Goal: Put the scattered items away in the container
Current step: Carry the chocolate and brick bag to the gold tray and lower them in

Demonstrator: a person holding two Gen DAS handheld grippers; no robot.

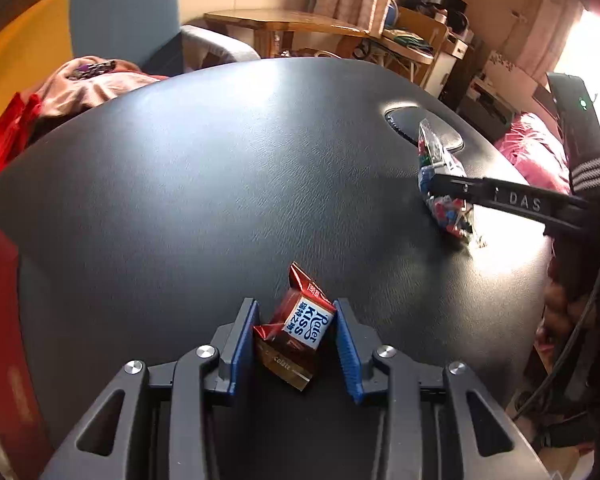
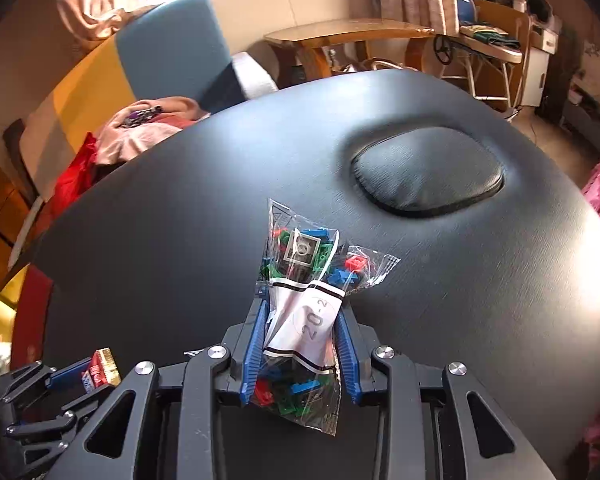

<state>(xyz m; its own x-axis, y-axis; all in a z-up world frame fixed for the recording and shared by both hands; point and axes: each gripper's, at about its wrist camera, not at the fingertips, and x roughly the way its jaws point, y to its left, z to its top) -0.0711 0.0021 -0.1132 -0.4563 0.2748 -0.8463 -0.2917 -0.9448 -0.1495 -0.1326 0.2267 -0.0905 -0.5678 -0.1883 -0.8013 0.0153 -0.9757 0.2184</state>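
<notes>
- Left wrist view: my left gripper sits at 6 o'clock of the frame, clenched on a chocolate wrapper. Both blue pads press its sides, and it looks lifted just off the black padded table.
- Same view, at 3 o'clock: my right gripper reaches in from the side, one black finger crossing a clear bag of toy bricks. From here I cannot tell whether the bag's lower tip touches the table.
- Right wrist view: the right gripper at 6 o'clock is closed around the bag of toy bricks, pinching it at the white label so the ends bulge above and below.
- Same view, at 8 o'clock: the left gripper shows at the edge with the red chocolate wrapper in it.
- At 1 o'clock lies an oval cushioned inset in the table.
- Progress, as I judge it: both items are picked up and no other loose items show on the table. No container appears in either view, so nothing is stowed yet; carrying and dropping both remains.
</notes>
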